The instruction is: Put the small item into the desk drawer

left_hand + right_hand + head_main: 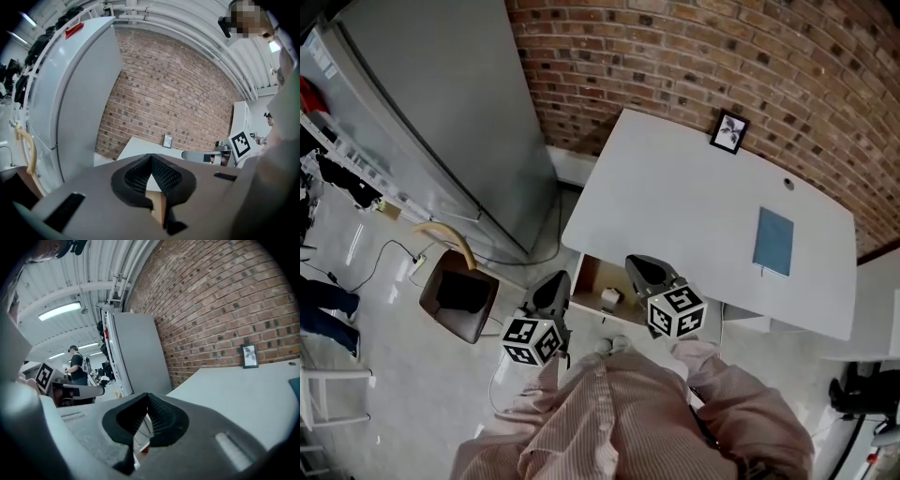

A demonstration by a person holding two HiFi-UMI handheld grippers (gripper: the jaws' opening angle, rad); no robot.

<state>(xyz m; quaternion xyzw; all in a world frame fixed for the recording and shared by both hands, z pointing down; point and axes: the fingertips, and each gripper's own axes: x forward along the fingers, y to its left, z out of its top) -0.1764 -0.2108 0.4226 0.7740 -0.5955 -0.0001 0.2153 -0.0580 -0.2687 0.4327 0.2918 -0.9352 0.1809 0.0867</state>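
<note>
White desk [694, 206] seen from above, drawer [586, 279] open at its near left edge, small item [610, 296] laid inside, left gripper [551, 292] just left of it, right gripper [645, 270] just right, both with jaws together, nothing held.

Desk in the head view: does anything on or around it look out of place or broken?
Only the drawer stands out: it hangs open under the white desk, a small pale item lying inside. The blue book and picture frame sit tidy; nothing looks spilled or damaged.
</note>
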